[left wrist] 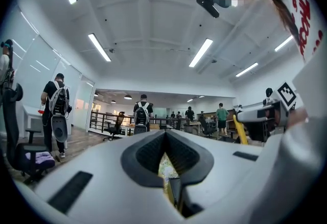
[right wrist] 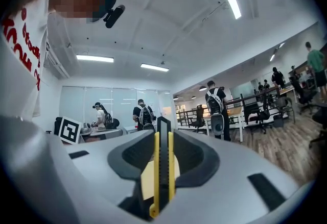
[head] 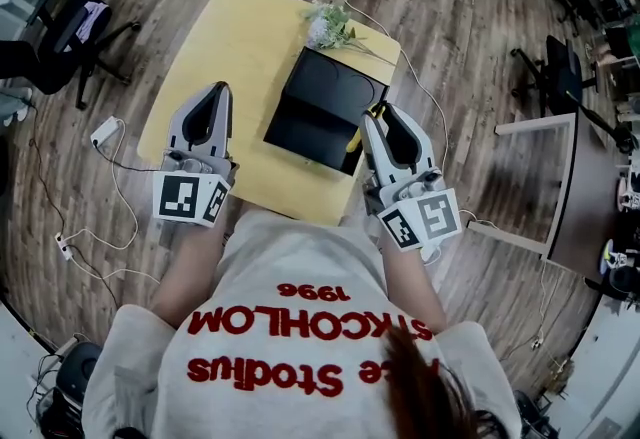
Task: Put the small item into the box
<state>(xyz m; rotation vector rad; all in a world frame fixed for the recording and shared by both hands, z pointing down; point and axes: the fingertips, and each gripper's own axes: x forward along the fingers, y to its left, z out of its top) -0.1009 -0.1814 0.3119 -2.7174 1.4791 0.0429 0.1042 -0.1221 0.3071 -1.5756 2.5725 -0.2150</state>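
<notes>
The right gripper (head: 380, 117) pinches a slim yellow-and-black utility knife (right wrist: 163, 167) between its fingers at the right edge of the open black box (head: 320, 107) on the yellow desk (head: 230, 37). The left gripper (head: 213, 92) has its fingers pressed together, empty. With so narrow a pinch, the knife may pivot or slip and land outside the box.

Yellow table (head: 235, 52); black box (head: 322, 107) and flowers (head: 330, 25) lie on it.
</notes>
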